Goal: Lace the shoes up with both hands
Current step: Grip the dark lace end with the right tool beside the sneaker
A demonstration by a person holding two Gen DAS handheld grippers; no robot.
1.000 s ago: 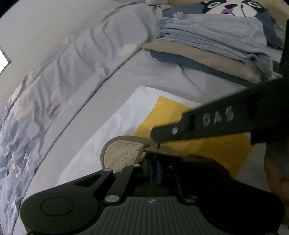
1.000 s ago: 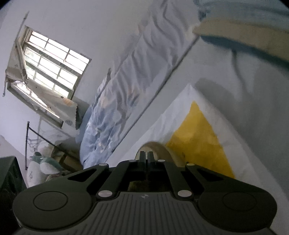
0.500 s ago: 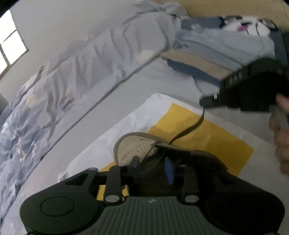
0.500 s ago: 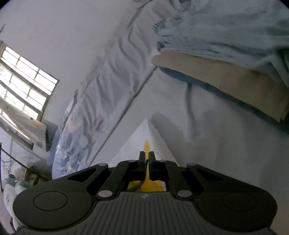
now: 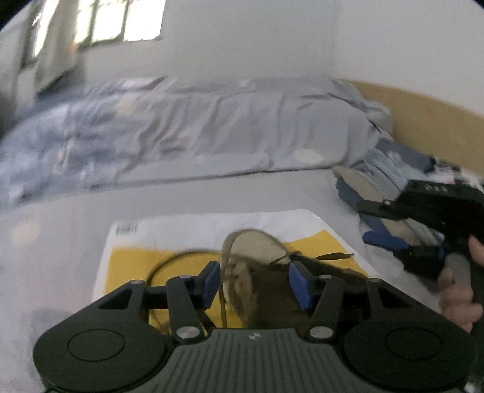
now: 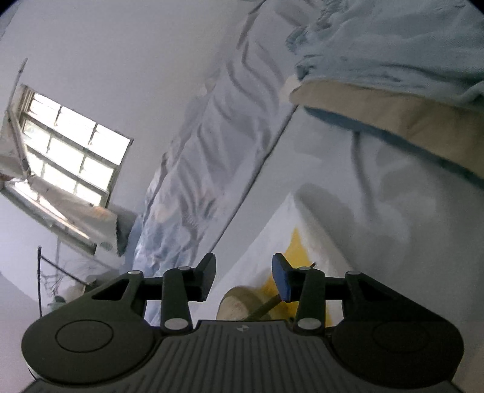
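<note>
Shoe (image 5: 266, 281) front hid behind left gripper body; quilt (image 5: 121, 136) & window (image 5: 99, 21) were motion-blurred; clothes stack (image 6: 408, 90) cut by frame edge.

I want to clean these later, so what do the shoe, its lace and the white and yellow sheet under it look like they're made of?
The shoe looks like brown suede or nubuck: matte and fuzzy, with a pale perforated insole.
The lace seems a flat, dark woven cord, limp and dull.
The sheet looks like thin plastic, perhaps a mailer bag: smooth, creased, faintly shiny, with a printed barcode label. Blur leaves all three uncertain.
</note>
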